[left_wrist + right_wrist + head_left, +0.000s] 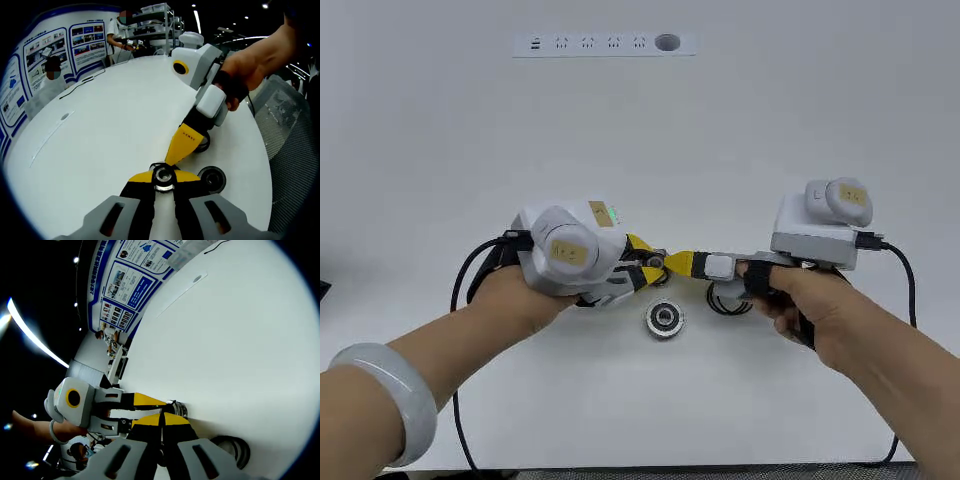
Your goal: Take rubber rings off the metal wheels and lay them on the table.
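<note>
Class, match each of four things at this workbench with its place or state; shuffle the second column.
1 left gripper
2 power strip
3 rubber rings
4 bracelet

A far side of the table
B on the person's left wrist
C shut on a metal wheel
D black, on the table under the right gripper

Pairs: 1-C, 2-A, 3-D, 4-B
</note>
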Motion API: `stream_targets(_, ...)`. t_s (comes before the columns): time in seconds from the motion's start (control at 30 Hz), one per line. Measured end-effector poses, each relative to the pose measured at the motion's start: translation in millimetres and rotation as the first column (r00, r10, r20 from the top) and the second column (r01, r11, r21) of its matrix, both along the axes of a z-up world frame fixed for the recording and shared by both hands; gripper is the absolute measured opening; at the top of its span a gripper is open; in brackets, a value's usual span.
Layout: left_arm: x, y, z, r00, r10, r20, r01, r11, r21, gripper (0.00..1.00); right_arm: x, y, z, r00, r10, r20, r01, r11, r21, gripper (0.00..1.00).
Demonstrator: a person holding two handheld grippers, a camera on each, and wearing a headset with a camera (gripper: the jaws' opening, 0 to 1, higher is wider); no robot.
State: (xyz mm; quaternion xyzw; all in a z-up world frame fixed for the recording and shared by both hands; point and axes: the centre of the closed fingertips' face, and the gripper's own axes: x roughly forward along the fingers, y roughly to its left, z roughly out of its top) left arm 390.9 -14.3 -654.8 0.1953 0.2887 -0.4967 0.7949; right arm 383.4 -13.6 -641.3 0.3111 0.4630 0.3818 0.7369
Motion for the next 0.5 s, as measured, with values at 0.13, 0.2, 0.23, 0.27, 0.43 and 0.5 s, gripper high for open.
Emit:
stream_targets(0.13, 0.2, -0.1, -0.2, 1.000, 0.000, 0.001, 0.000, 1.000, 0.001, 0.13, -1.0, -0.3, -0.1, 1.000, 0.005, 0.003, -0.005, 1.000, -0.001, 0.01)
stream_targets(0.2, 0.2, -0.1, -0.1, 1.000, 0.000, 0.001, 0.000, 1.000, 0.001, 0.13, -1.0, -1.5, -0.1, 1.000, 0.002, 0.003, -0.002, 1.000, 0.000, 0.01)
stream_targets(0.23, 0.2, -0.1, -0.2, 1.000, 0.000, 0.001, 0.000, 1.000, 0.001, 0.13, -1.1, -1.9, 0.4, 1.000, 0.001, 0.003, -0.001, 1.000, 0.000, 0.01)
stream_targets(0.27, 0.2, -0.1, -0.1, 1.000, 0.000, 0.001, 0.000, 1.000, 0.001, 0.13, -1.2, -1.7, 1.1, 1.000, -0.001, 0.002, 0.001, 1.000, 0.003, 0.01)
stream_targets(0.43, 0.1, -0.3, -0.4, 1.000, -0.003, 0.001, 0.003, 1.000, 0.002, 0.13, -2.1, -0.4, 1.8, 1.000, -0.001, 0.000, 0.001, 1.000, 0.006, 0.01)
stream_targets(0.5, 0.1, -0.3, -0.4, 1.000, -0.003, 0.001, 0.003, 1.000, 0.003, 0.13, -2.3, 0.2, 1.9, 1.000, 0.000, -0.002, 0.000, 1.000, 0.008, 0.01)
